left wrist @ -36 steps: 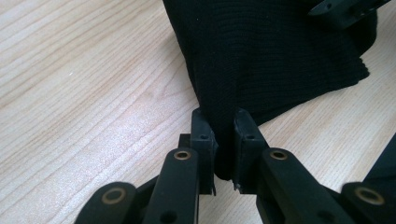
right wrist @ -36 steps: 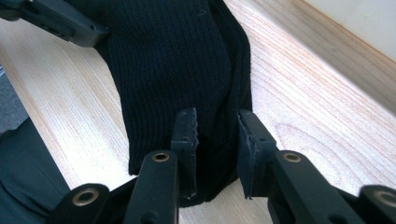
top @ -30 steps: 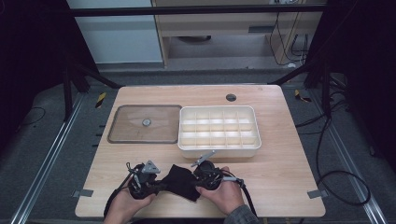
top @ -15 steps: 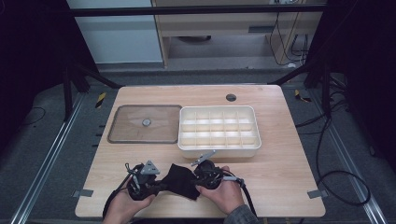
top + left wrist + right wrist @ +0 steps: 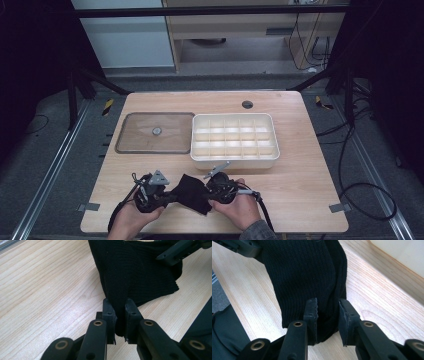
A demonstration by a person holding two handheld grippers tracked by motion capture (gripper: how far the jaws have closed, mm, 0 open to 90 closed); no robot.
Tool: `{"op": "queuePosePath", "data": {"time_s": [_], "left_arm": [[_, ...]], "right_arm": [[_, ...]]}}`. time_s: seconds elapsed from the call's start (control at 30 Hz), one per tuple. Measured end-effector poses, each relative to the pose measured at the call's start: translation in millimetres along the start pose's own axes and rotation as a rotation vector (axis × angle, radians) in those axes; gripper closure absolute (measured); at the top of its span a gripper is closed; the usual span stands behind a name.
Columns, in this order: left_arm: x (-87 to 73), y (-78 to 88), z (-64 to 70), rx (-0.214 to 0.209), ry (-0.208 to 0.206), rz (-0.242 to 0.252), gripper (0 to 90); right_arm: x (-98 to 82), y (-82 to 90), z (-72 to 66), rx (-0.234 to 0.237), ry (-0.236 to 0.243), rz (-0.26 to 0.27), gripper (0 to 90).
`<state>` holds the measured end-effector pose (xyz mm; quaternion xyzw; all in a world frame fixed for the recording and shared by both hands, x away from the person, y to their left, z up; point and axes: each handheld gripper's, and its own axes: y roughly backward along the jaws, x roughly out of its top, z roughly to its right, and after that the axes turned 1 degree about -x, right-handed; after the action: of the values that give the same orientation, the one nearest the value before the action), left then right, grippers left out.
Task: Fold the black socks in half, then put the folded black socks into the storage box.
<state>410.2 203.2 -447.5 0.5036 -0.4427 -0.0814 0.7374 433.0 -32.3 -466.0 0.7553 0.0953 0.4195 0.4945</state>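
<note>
Between the jaws of the left gripper [image 5: 121, 315] sits a bunched edge of a black knitted cloth [image 5: 135, 272]; the jaws stand narrow and pinch the fabric on both sides. From that grip the cloth rises and spreads away from the gripper, its far part reaching toward the right gripper [image 5: 175, 251], seen at the upper right of the left gripper view.

At the right gripper [image 5: 328, 312] the jaws are somewhat wider apart, with a fold of the same cloth [image 5: 304, 272] between them. The left jaw presses on the fabric; whether the right jaw touches it cannot be told. Beyond these jaws the cloth runs on toward the left gripper [image 5: 239, 246].

Seen from above, the cloth [image 5: 192, 192] hangs between the two grippers, left [image 5: 172, 197] and right [image 5: 210, 192], just above the near edge of the bench [image 5: 310, 170]. Each gripper is held by a hand, left hand [image 5: 132, 217] and right hand [image 5: 242, 207].

Farther from the grippers stands a white compartment tray [image 5: 233, 161], and beside it, on its left, a flat lid [image 5: 130, 132] with a small centre knob.
</note>
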Motion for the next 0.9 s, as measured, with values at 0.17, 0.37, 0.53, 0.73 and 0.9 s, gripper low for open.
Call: {"op": "queuePosePath", "data": {"time_s": [0.17, 0.37, 0.53, 0.73, 0.9], "left_arm": [[3.6, 6.2, -1.8, 0.009, -0.011, 0.002, 81.5], [5.7, 10.4, -0.3, 0.010, -0.020, 0.007, 81.5], [7.4, 12.6, 1.6, 0.006, -0.031, 0.006, 81.6], [10.5, 14.6, 7.8, -0.003, -0.046, 0.013, 81.7], [12.7, 14.7, 12.6, -0.013, -0.059, 0.013, 81.8]], "right_arm": [[3.0, -3.1, -2.9, 0.006, 0.003, 0.004, 72.3], [6.1, -6.4, -5.0, 0.005, -0.003, 0.005, 72.5], [8.0, -7.4, -4.9, 0.010, -0.006, 0.003, 72.6], [8.8, -8.8, -4.2, 0.016, -0.009, 0.006, 72.7], [9.1, -9.4, -3.9, 0.016, -0.016, 0.004, 72.7]]}}
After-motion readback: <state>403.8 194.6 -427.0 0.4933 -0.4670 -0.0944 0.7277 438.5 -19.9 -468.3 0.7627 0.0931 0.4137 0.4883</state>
